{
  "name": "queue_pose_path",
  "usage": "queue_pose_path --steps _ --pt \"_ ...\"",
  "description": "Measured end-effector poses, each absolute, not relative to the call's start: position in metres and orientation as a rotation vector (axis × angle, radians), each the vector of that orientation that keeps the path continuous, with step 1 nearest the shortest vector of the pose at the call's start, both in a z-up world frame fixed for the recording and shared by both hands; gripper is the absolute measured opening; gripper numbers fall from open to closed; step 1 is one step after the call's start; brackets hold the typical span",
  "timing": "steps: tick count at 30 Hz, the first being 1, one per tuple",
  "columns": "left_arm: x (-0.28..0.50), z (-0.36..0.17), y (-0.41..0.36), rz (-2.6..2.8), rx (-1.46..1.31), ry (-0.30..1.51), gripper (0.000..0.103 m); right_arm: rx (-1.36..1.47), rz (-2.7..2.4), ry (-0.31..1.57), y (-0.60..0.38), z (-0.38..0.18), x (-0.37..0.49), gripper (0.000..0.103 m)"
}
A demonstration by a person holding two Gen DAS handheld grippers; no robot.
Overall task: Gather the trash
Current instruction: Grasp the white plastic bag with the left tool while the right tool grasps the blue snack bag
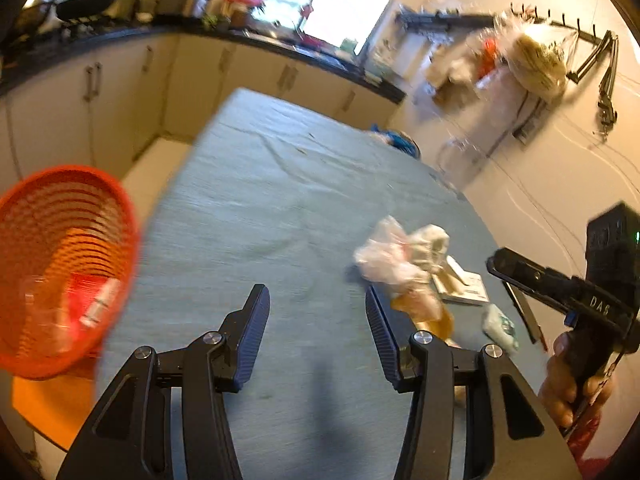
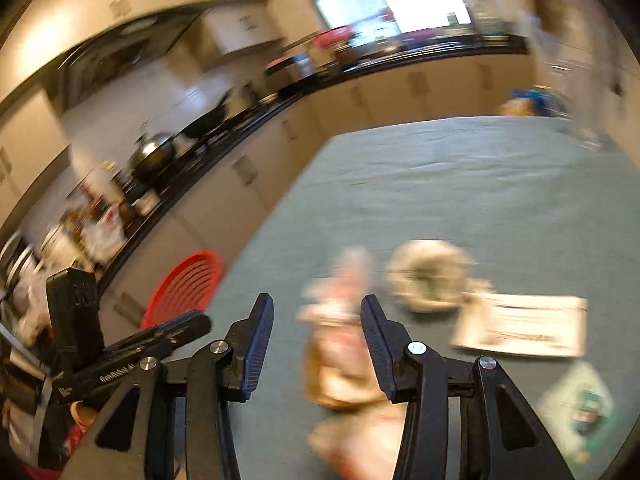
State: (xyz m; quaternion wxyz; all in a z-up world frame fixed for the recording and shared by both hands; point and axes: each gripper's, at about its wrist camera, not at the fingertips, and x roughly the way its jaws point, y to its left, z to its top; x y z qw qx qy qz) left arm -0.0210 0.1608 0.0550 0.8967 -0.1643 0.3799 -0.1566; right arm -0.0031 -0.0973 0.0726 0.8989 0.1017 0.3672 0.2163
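A red mesh basket [image 1: 60, 268] stands off the table's left edge, with a red wrapper and clear plastic in it; it also shows in the right wrist view [image 2: 184, 288]. A heap of trash lies on the grey-green cloth: a crumpled pink-white plastic bag [image 1: 384, 256], a white wad [image 1: 432, 244], an amber wrapper [image 1: 428, 312], a flat paper box [image 1: 464, 284] and a green-white packet [image 1: 500, 326]. My left gripper [image 1: 318, 320] is open and empty above the cloth, left of the heap. My right gripper [image 2: 318, 328] is open over the pink bag [image 2: 340, 300], its jaws either side.
The table [image 1: 280, 200] is covered by the cloth. A kitchen counter with pans and jars runs along the back [image 1: 120, 36]. Bags hang on the right wall [image 1: 532, 60]. A blue object [image 1: 400, 142] sits at the table's far edge. An orange stool [image 1: 52, 404] is under the basket.
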Motion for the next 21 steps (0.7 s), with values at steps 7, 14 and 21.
queue_pose_path --steps 7,14,21 --pt "0.015 0.056 0.114 -0.359 -0.387 0.876 0.067 0.298 0.283 0.755 -0.192 0.066 -0.019 0.050" --pt "0.051 0.049 0.072 -0.339 -0.351 0.993 0.068 0.367 0.211 0.739 -0.250 0.063 -0.033 0.052" --pt "0.066 0.038 0.054 -0.364 -0.306 1.036 0.064 0.350 0.161 0.746 -0.277 0.059 -0.045 0.062"
